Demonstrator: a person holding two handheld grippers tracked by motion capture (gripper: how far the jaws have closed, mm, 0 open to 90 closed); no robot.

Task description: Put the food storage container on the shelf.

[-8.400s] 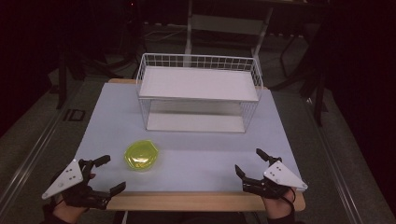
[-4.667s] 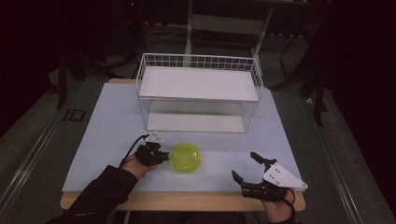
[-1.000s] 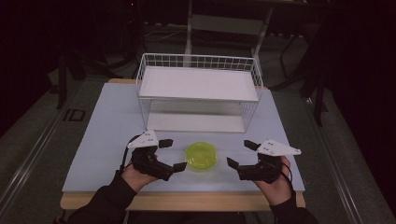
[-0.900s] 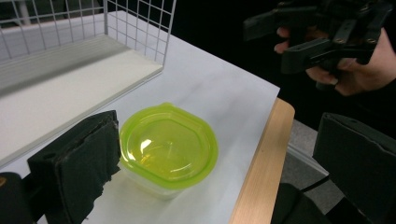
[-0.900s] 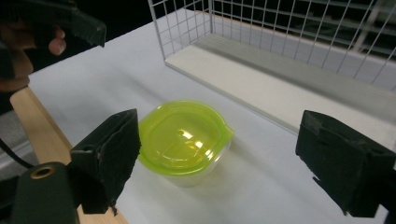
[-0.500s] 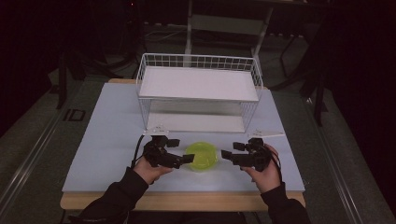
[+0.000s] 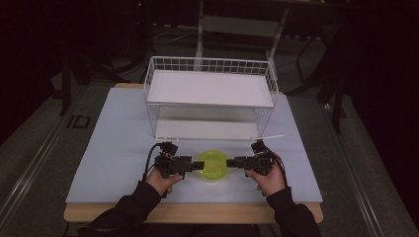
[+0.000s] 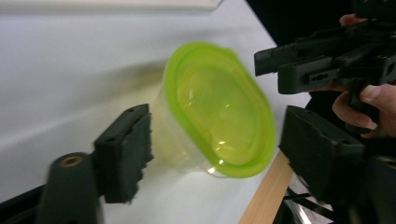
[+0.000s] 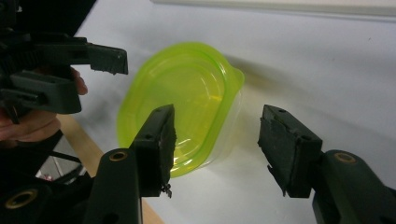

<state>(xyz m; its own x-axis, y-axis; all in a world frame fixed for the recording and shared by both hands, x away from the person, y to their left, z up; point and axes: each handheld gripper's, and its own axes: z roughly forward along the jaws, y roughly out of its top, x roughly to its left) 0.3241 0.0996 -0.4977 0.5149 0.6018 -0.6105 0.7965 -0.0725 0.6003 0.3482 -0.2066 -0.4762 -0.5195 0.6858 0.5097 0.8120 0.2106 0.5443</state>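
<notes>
One pale grey-blue rectangular tabletop (image 7: 113, 143) with a wooden front edge, the largest item on view.

One white wire rack (image 7: 210, 101) of two tiers, standing at the far middle of the tabletop; both of its shelves look bare.

Two black hand-held tongs, one per hand. Left tongs (image 7: 196, 165): level, pointing inward at the container's left side; jaws spread and just been closing, the container's near edge between them, the pads not yet pressing on it in the left gripper view (image 8: 210, 154). Right tongs (image 7: 231, 162): level, pointing inward at the container's right side; jaws likewise spread and just been closing, one pad over the lid's rim and the other out beside the wall, no pinch visible in the right gripper view (image 9: 215, 144).

One small round clear plastic container with a lime-green lid (image 7: 212, 165), lid on, resting on the tabletop near the front edge, just in front of the rack and between the two tongs.

Progress, as judged: approach done from both sides; the grip, any lift and any placing in the rack remain to do.
</notes>
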